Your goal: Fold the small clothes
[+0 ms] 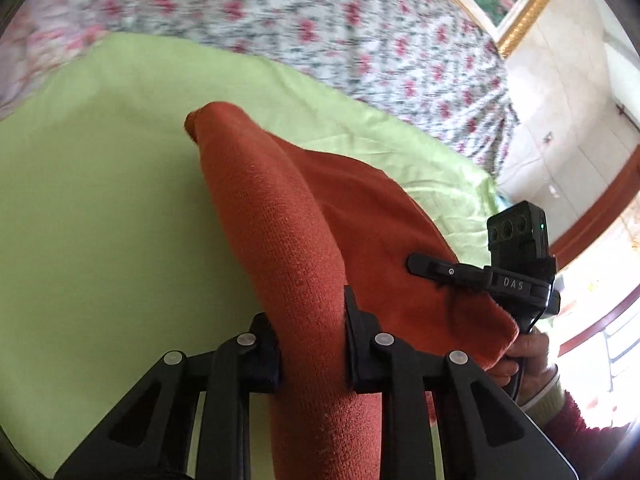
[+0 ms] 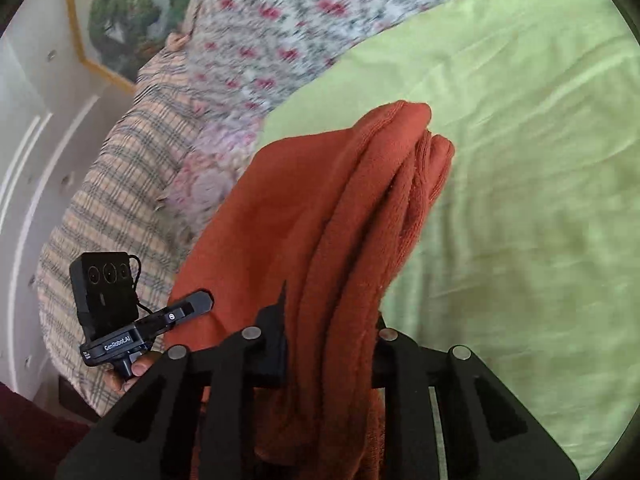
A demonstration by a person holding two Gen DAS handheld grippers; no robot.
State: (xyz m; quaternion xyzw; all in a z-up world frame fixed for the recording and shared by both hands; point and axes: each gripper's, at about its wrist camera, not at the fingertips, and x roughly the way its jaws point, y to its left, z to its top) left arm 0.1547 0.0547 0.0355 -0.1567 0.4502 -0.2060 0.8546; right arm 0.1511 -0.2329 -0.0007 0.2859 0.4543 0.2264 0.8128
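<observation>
A rust-orange knit garment hangs between both grippers above a light green sheet. My left gripper is shut on a bunched fold of it, which drapes over and hides the fingertips. My right gripper is shut on another bunched edge of the garment, its fingertips also covered by cloth. In the left wrist view the right gripper shows at the garment's right edge. In the right wrist view the left gripper shows at its left edge. The cloth spans flat between them.
The green sheet lies on a bed with a floral cover. A plaid blanket lies at the bed's left side. A gold-framed picture hangs on the white wall behind.
</observation>
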